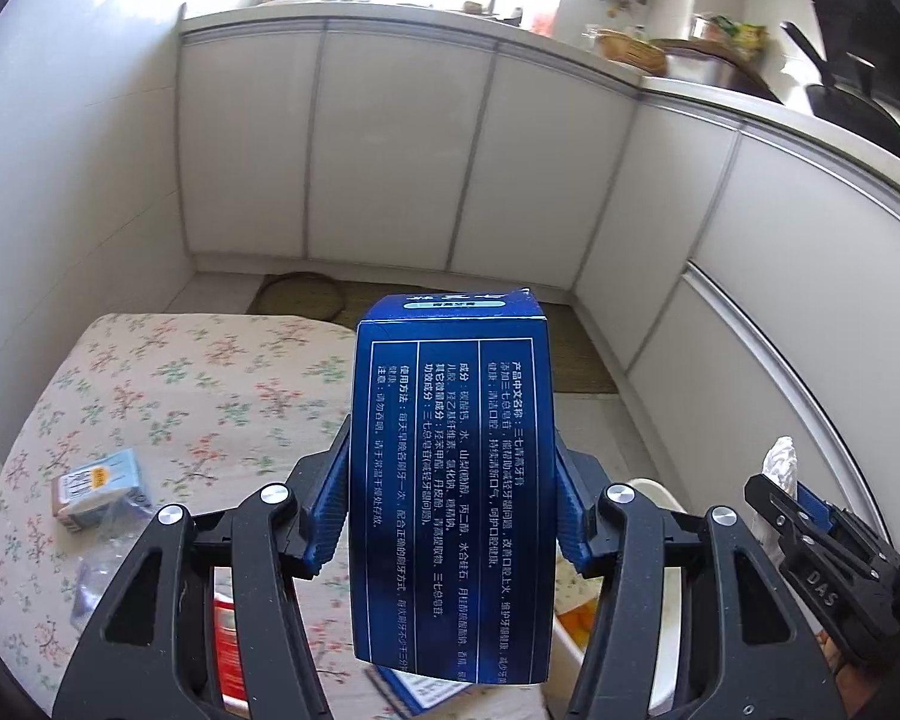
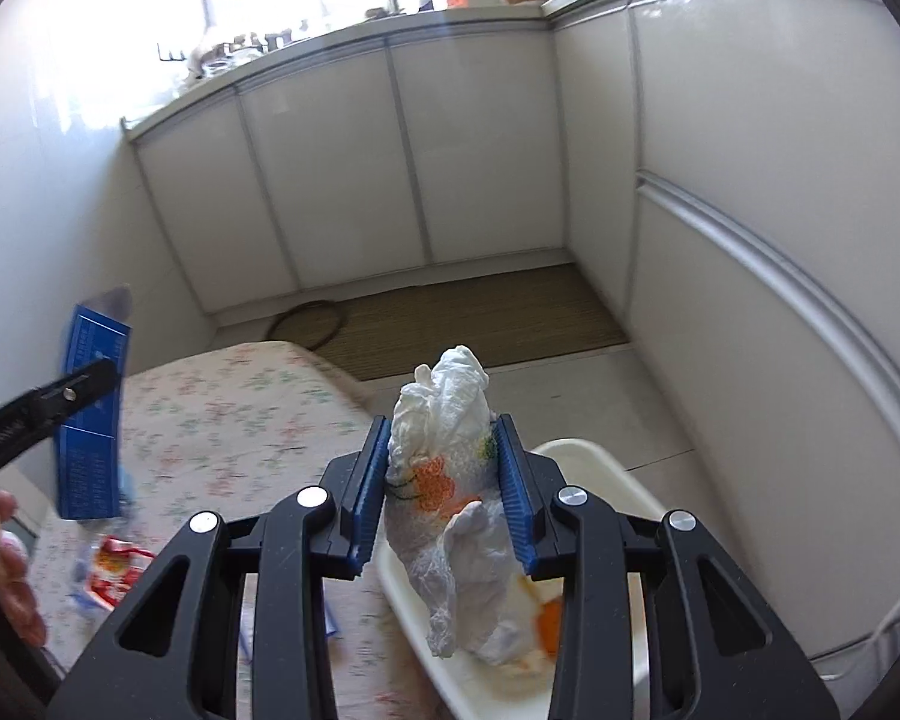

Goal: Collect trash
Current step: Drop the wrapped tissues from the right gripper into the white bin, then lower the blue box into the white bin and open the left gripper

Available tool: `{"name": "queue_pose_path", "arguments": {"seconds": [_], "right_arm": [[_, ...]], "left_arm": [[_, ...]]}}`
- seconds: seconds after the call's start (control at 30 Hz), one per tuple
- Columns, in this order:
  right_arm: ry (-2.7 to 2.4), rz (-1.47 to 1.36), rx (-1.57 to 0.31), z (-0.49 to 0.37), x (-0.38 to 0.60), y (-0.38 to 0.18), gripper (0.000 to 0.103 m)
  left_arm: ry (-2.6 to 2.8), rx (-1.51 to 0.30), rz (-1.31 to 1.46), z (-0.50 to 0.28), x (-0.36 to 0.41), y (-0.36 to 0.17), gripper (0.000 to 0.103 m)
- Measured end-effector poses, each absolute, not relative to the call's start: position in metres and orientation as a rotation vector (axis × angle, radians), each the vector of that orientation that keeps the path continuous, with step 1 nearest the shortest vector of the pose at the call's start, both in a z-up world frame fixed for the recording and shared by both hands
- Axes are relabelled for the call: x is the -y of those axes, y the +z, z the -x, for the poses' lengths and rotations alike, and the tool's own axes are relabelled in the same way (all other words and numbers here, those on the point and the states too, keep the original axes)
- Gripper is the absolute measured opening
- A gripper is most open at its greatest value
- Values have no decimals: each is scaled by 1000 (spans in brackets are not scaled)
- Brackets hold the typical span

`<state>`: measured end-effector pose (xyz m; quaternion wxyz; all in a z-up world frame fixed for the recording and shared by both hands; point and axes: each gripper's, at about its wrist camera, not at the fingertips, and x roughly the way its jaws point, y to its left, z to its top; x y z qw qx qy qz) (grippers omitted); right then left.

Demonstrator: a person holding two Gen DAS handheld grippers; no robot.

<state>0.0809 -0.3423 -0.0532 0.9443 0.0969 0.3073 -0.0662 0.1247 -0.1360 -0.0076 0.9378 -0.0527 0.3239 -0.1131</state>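
Dark-blue box [image 1: 453, 480]; floral tablecloth [image 1: 210, 384]

So the left claw [image 1: 452, 504] is clamped on a dark blue carton [image 1: 453, 480] covered in white print, blue pads pressing both long sides, box held up over the floral-cloth counter [image 1: 210, 384]. Down on the cloth, off to the left, sits a small light-blue box [image 1: 99, 487] with a barcode. Far right, the right claw [image 1: 801, 495] holds a crumpled white tissue [image 1: 780, 462]. White cabinets [image 1: 390, 144] behind.
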Motion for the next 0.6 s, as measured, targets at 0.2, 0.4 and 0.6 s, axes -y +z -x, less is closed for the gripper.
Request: {"name": "queue_pose_path", "arguments": {"seconds": [0.2,0.4,0.6], "right_arm": [[-245,-227,-643,-71,375,-60,54],[-383,-271,-555,-52,401,-51,85],[-544,-290,-490,-39,423,-48,94]], "left_arm": [[-300,-655,81,-121,169,-12,54],[-369,-641,67,-116,202,-9,54],[-443,-626,54,-110,235,-7,54]]}}
